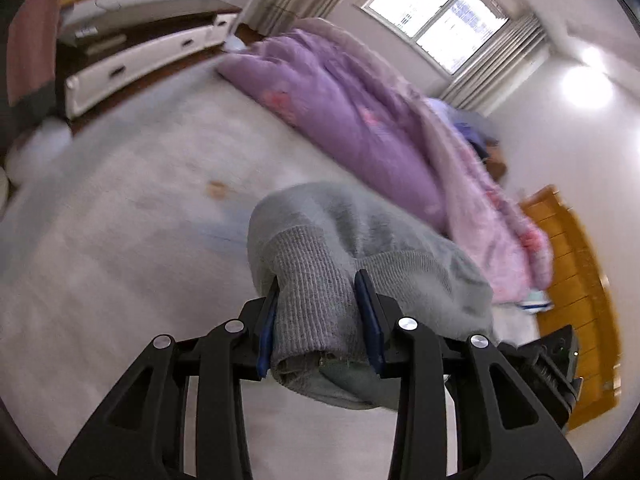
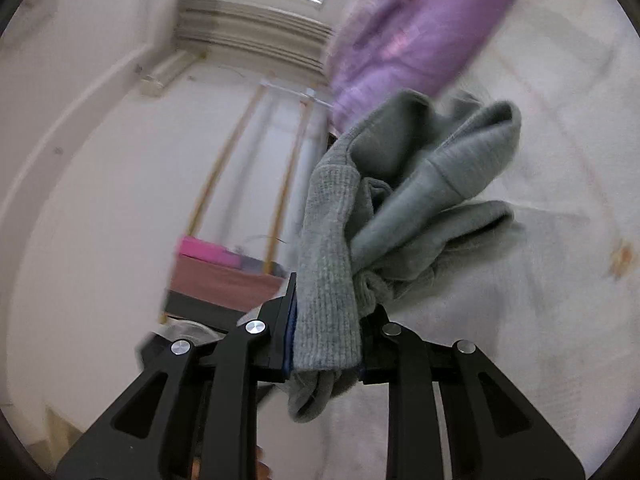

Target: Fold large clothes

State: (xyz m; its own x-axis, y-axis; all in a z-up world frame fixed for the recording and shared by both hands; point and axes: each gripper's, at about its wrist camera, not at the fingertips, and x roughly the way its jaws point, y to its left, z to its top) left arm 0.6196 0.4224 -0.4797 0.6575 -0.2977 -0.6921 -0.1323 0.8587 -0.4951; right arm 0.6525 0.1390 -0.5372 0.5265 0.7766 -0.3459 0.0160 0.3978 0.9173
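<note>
A grey knit sweater point(image 1: 360, 240) is held by both grippers above a pale bed sheet point(image 1: 120, 220). My left gripper point(image 1: 318, 280) is shut on the sweater's ribbed edge, which bulges between the blue pads. In the right wrist view my right gripper point(image 2: 332, 300) is shut on another ribbed part of the grey sweater point(image 2: 420, 184), and the fabric bunches and folds ahead of it. The right gripper's body shows at the lower right of the left wrist view point(image 1: 556, 360).
A purple and pink quilt point(image 1: 360, 112) lies bunched along the far side of the bed; it also shows in the right wrist view point(image 2: 420, 32). A white drawer unit point(image 1: 140, 64), a window point(image 1: 436, 12), a wooden door point(image 1: 576, 280) and the sheet point(image 2: 520, 320) surround.
</note>
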